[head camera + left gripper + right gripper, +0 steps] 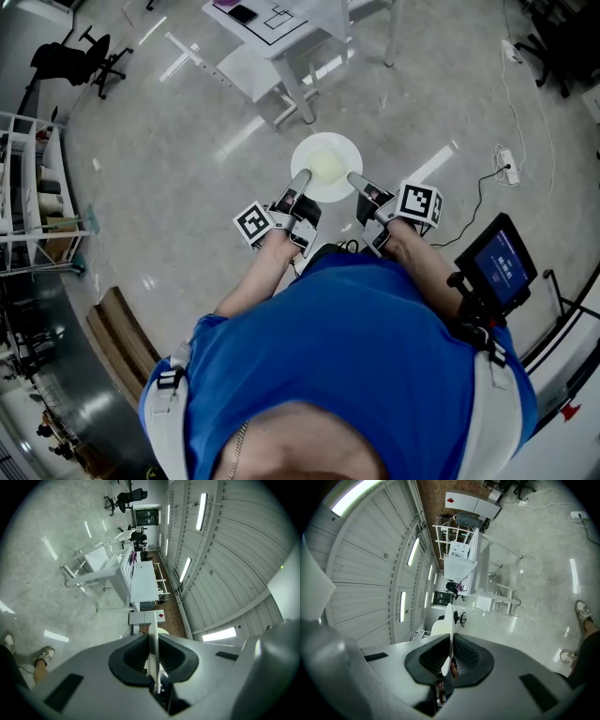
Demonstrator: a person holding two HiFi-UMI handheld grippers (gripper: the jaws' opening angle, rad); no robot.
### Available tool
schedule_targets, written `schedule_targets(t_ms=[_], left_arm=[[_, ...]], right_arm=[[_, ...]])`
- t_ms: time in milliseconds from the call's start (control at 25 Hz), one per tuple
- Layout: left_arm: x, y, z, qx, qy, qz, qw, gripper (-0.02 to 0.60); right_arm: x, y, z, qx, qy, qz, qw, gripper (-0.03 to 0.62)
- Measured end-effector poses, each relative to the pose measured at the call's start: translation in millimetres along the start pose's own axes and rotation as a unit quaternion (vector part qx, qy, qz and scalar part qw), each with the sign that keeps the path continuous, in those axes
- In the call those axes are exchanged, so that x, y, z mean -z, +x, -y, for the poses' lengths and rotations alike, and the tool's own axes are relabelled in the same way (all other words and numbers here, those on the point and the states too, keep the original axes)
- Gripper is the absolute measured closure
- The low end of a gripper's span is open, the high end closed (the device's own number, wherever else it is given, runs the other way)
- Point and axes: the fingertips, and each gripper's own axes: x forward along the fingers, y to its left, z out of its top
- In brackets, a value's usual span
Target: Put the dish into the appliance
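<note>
The glossy grey floor (pixel 169 141) carries a white table (pixel 281 23) at the top, a black office chair (pixel 80 56) and a white shelf rack (pixel 33 187) at the left — and, at the right, a power strip (pixel 507 167) with its cable.

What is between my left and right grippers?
Only the white dish: the head view shows the left gripper clamped on one rim and the right gripper on the opposite rim. Each gripper view shows the rim edge-on between its jaws.
</note>
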Motion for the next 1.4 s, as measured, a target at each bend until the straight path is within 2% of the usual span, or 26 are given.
schedule_targets(t_ms=[400,680,1080,1400], left_arm=[[-4.0,17.7,4.1,0.01,0.015,-0.008,0.9998,0.546],[2.7,118.1,10.4,0.003,0.018,-0.005,0.9998,0.546],[32.4,204.5,12.0,0.005,0.028,-0.003,0.9996,0.546],[44.3,261.4,7.0,-0.001,0.032,-0.023,0.9992,0.546]], right_arm=[[-16.2,2.0,-0.9,-0.015,0.0,0.015,1.0,0.582],[-115.7,-6.5,10.2,-0.017,0.003,0.012,1.0,0.582],[-199.4,-36.1,28.6,-0.021,0.004,0.004,1.0,0.582],[-250.5,-49.1,44.4,-0.016,0.009,0.02,1.0,0.582]])
